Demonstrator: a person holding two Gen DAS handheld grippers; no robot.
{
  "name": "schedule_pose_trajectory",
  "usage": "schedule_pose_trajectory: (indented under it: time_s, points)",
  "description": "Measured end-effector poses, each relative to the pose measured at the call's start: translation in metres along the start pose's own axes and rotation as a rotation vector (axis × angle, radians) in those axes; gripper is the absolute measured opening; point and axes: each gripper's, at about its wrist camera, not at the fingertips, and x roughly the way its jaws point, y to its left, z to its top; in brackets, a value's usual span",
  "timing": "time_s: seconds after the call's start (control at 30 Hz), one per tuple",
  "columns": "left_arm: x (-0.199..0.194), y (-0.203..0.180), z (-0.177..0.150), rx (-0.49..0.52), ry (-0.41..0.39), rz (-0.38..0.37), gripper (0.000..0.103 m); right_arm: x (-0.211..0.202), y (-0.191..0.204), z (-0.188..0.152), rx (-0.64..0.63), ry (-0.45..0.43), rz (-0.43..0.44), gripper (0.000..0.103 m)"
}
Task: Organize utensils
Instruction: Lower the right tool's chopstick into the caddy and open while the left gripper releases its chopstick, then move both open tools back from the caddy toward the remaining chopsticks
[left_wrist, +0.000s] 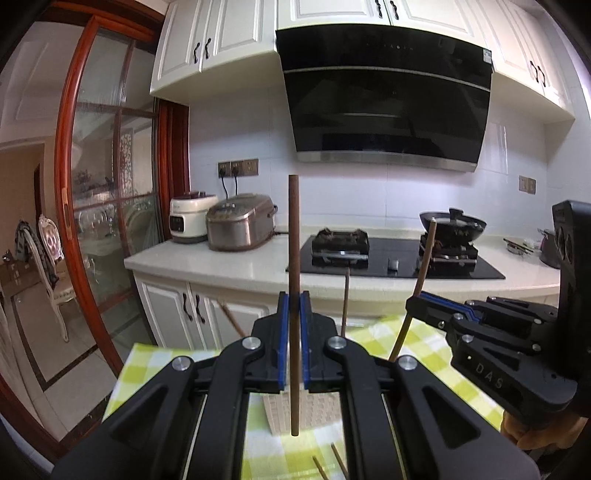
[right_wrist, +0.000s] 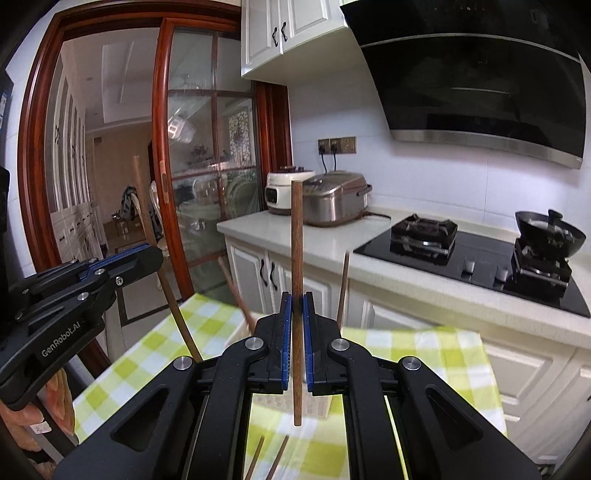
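A kitchen fills both wrist views. A large black glass range hood (left_wrist: 388, 99) hangs under white wall cabinets (left_wrist: 218, 40). Below it a long pale stone counter (left_wrist: 207, 262) carries a black glass hob (left_wrist: 391, 264) with two burners; a black wok (left_wrist: 452, 223) sits on the right burner. At the far left of that counter stand a brushed-metal rice cooker (left_wrist: 240, 223) and, just beside it, a white electric pressure cooker (left_wrist: 188, 219). A red-framed glass sliding door (left_wrist: 107, 206) closes the left side.

Nearer, a second counter is covered with a green-and-white checked cloth (right_wrist: 424, 354). On the cloth stands a pale woven utensil holder (left_wrist: 317, 410), partly hidden behind the tongs; two thin brown sticks (left_wrist: 345, 301) rise from about that spot, one upright and one leaning left, though whether they stand inside it cannot be told.

The left tongs (left_wrist: 294, 306) are closed narrow on a dark brown wooden chopstick (left_wrist: 294, 236), held upright, its lower end hanging above the holder. The right tongs (right_wrist: 296, 308) are likewise clamped on a reddish-brown wooden chopstick (right_wrist: 296, 240), upright, with its lower tip above the cloth just in front of the holder. Two more brown chopsticks (right_wrist: 267, 458) lie flat on the cloth at the near edge.
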Motion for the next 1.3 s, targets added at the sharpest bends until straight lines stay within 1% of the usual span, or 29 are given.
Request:
schedule_pose_trajectory:
  time_s: [0.2,0.3,0.4,0.5,0.67,0.87,0.97,1.13,1.17,1.2,1.3]
  points:
    - [0.025,0.004,0.032,-0.011,-0.043,0.023,0.006,0.018,0.000,0.023,-0.021,-0.023,-0.009,0.006]
    - [0.042,0.006,0.039,-0.017,-0.041,0.027,0.006,0.029,0.002,0.031,-0.026,-0.024,-0.010,0.006]
    - [0.056,0.006,0.038,-0.019,-0.031,0.029,0.006,0.044,0.002,0.034,-0.035,-0.015,-0.015,0.006]
    - [0.071,0.009,0.032,-0.025,-0.013,0.033,0.006,0.060,0.000,0.030,-0.036,0.011,-0.013,0.006]
    - [0.095,0.016,0.010,-0.046,0.048,0.025,0.006,0.087,-0.004,0.015,-0.009,0.073,0.007,0.006]
    - [0.127,0.024,-0.023,-0.068,0.180,0.040,0.006,0.122,-0.006,-0.006,0.011,0.186,0.026,0.006]
    - [0.138,0.030,-0.039,-0.088,0.224,0.047,0.006,0.140,-0.008,-0.017,0.028,0.233,0.033,0.006]
    - [0.144,0.039,-0.054,-0.110,0.243,0.062,0.007,0.159,-0.016,-0.027,0.052,0.265,0.016,0.008]
    - [0.142,0.041,-0.056,-0.113,0.240,0.068,0.010,0.162,-0.017,-0.027,0.053,0.265,0.011,0.010]
    - [0.139,0.043,-0.057,-0.115,0.235,0.072,0.017,0.163,-0.019,-0.028,0.055,0.265,0.001,0.011]
    - [0.126,0.045,-0.060,-0.126,0.211,0.091,0.031,0.158,-0.027,-0.030,0.079,0.264,-0.011,0.018]
